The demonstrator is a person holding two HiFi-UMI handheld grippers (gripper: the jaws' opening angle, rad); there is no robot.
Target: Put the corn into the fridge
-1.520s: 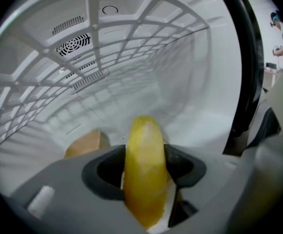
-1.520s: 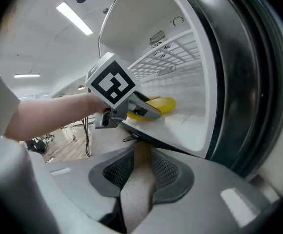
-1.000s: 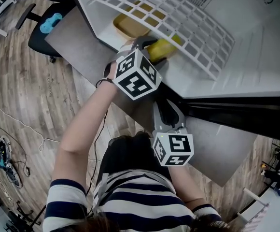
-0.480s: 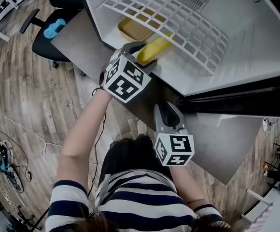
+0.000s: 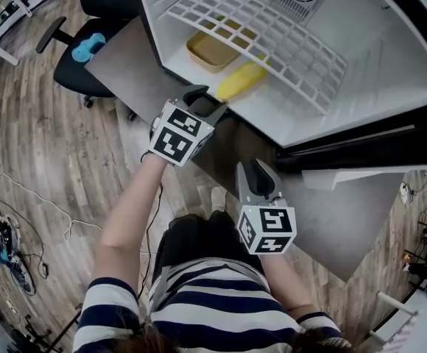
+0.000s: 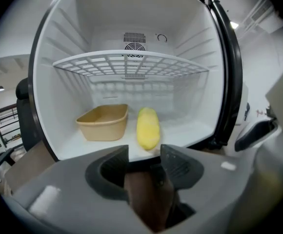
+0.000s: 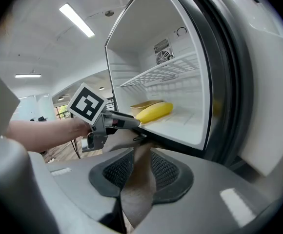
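**Fridge** (image 5: 309, 112): door open, white interior. The bare floor has a front lip that meets a grey tabletop (image 5: 121, 68). A black door seal (image 6: 229, 82) runs down the right edge of the opening.

**Wire shelf** (image 5: 272, 35): white grid spanning the cavity above the floor, with a fan vent (image 6: 134, 38) on the far wall behind it. There is open height under the shelf.

**Corn** (image 5: 241, 80): yellow, lying flat on the fridge floor under the shelf. It runs lengthwise from near to far, and its near end is close to the front lip. Nothing grips it.

**Tan tray** (image 5: 210, 50): just left of the corn, with a narrow strip of floor between them in the left gripper view. Its left side is near the left wall.

**Free floor**: a broad bare stretch from the corn to the right wall.

**Left gripper** (image 5: 207, 100): outside the cavity, over the tabletop just short of the lip, pointing at the corn. Its jaws stand apart with nothing between them. Its marker cube (image 5: 178, 132) sits on the near side.

**Right gripper** (image 5: 256, 175): nearer the person and to the right, well apart from the fridge floor, below the black door edge. Its jaws stand apart and empty.

**Surroundings**: wood floor (image 5: 37, 160) and a black chair (image 5: 88, 65) to the far left.
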